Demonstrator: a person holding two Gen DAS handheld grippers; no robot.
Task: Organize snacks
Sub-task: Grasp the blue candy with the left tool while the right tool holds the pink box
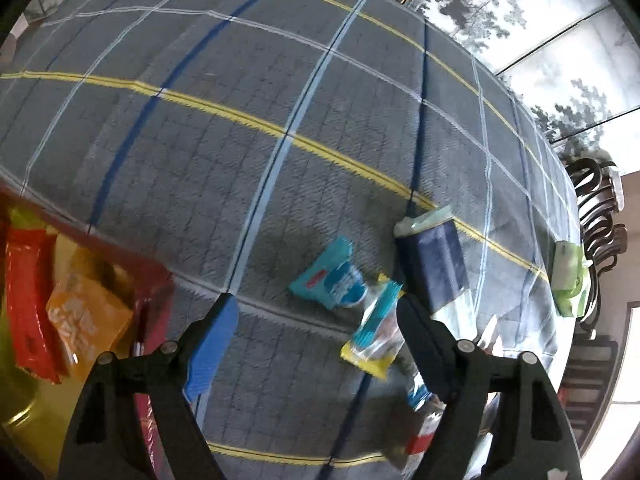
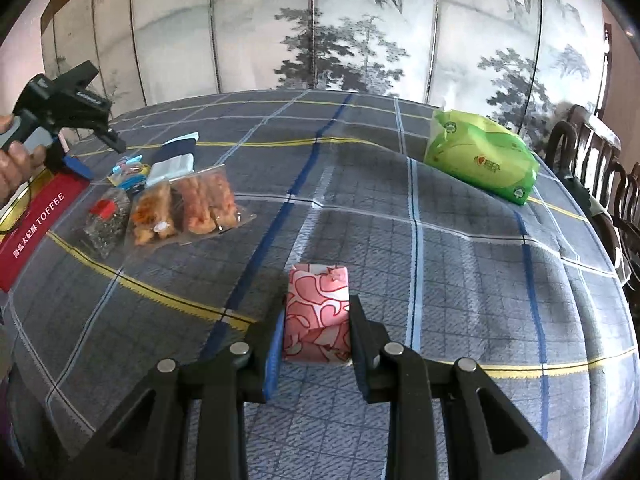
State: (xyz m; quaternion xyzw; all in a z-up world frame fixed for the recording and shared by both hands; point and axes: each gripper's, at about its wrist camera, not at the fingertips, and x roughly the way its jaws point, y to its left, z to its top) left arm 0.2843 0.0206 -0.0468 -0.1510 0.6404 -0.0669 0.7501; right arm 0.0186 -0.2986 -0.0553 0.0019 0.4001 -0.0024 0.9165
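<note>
Pink-and-white patterned packet (image 2: pixel 318 312) clamped between the pads of the right gripper (image 2: pixel 316 334), low over the grey plaid tablecloth (image 2: pixel 460 264); green tissue pack (image 2: pixel 480 156) well ahead and to the right of it; clear bags of orange snacks (image 2: pixel 188 206) ahead to its left, beside a red toffee tin (image 2: pixel 34 226). Left gripper (image 1: pixel 316 320) parted, pads bare, nothing between them; teal snack packet (image 1: pixel 332 276) just ahead between the fingers; yellow-and-teal packet (image 1: pixel 376 336) close by the right finger; dark blue pack (image 1: pixel 434 264) further ahead on the right; red and orange packets (image 1: pixel 60 312) in the tin to the left.
</note>
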